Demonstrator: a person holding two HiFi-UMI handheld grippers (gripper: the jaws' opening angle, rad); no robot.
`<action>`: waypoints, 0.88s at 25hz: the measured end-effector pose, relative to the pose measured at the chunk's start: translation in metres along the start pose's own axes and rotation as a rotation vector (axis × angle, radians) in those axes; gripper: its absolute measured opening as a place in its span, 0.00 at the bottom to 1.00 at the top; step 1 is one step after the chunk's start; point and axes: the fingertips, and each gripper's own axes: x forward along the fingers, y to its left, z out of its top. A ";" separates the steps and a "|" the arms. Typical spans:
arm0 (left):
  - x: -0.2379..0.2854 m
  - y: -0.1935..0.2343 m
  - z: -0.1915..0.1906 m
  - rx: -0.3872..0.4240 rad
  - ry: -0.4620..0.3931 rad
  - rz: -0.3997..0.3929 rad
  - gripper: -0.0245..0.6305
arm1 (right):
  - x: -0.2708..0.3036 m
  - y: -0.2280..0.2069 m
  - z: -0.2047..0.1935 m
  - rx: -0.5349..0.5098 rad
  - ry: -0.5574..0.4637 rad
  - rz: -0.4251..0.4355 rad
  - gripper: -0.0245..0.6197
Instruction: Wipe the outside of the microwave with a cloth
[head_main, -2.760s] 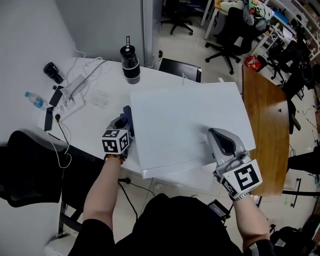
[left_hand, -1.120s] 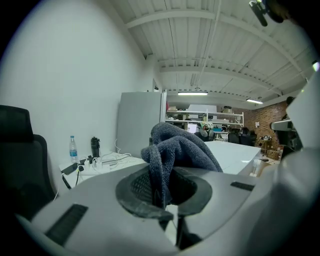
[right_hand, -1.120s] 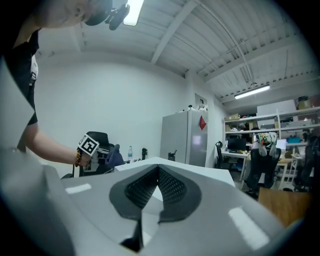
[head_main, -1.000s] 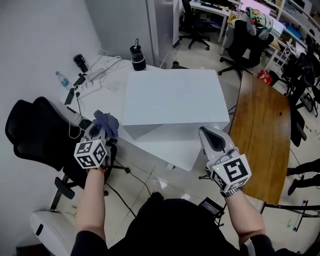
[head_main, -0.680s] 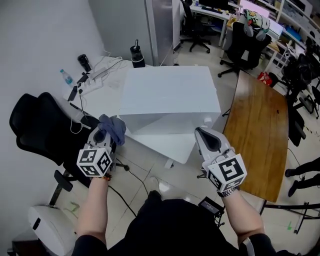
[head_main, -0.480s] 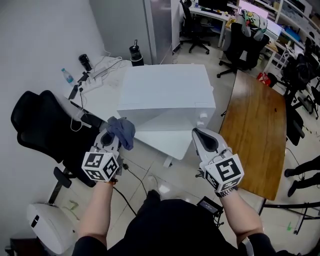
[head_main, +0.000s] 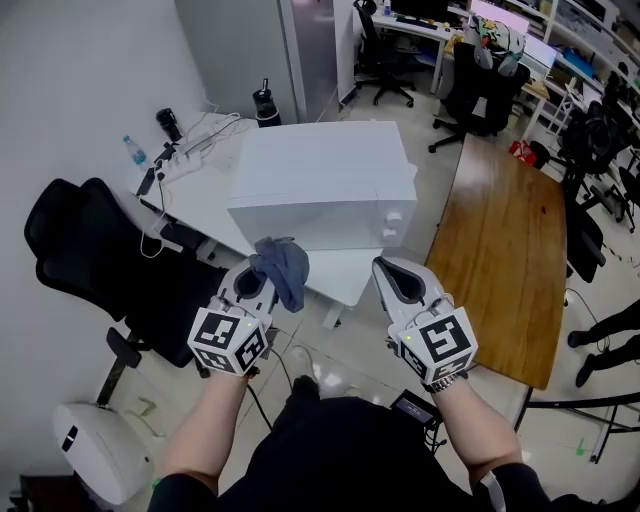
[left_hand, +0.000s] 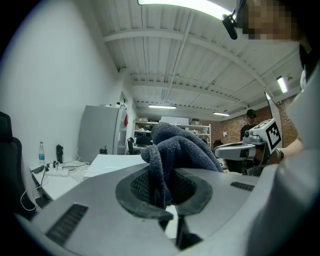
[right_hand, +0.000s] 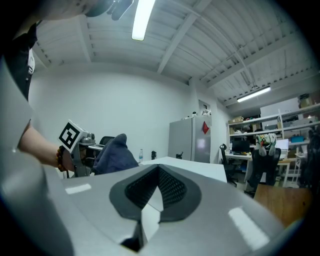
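The white microwave (head_main: 320, 185) stands on a white table (head_main: 205, 205), its front face with a knob (head_main: 393, 217) turned toward me. A grey-blue cloth (head_main: 283, 268) is bunched up and pinched in my left gripper (head_main: 262, 285), just short of the microwave's front lower edge. The left gripper view shows the cloth (left_hand: 172, 150) standing up out of the closed jaws. My right gripper (head_main: 395, 282) is shut with nothing in it, level beside the left one, in front of the microwave's right corner. From the right gripper view, the cloth (right_hand: 114, 155) and the microwave's top (right_hand: 192, 167) lie ahead.
A black office chair (head_main: 95, 255) stands left of the table. A power strip (head_main: 185, 157), a water bottle (head_main: 132, 150) and a black flask (head_main: 265, 104) sit at the table's back. A wooden tabletop (head_main: 500, 260) lies to the right. A grey fridge (head_main: 320, 50) stands behind.
I have stepped back from the table. My left gripper with the cloth swung from the microwave's left side round to its front. The right gripper drifted slightly left, still shut.
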 end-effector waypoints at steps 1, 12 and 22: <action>0.000 -0.008 0.000 0.000 -0.002 -0.011 0.09 | -0.003 0.001 -0.001 -0.001 -0.001 0.000 0.04; 0.004 -0.062 -0.002 0.025 0.007 -0.104 0.09 | -0.012 0.015 -0.004 0.010 -0.017 0.023 0.04; 0.007 -0.069 -0.002 0.046 0.002 -0.121 0.09 | -0.006 0.022 -0.007 0.005 -0.020 0.038 0.04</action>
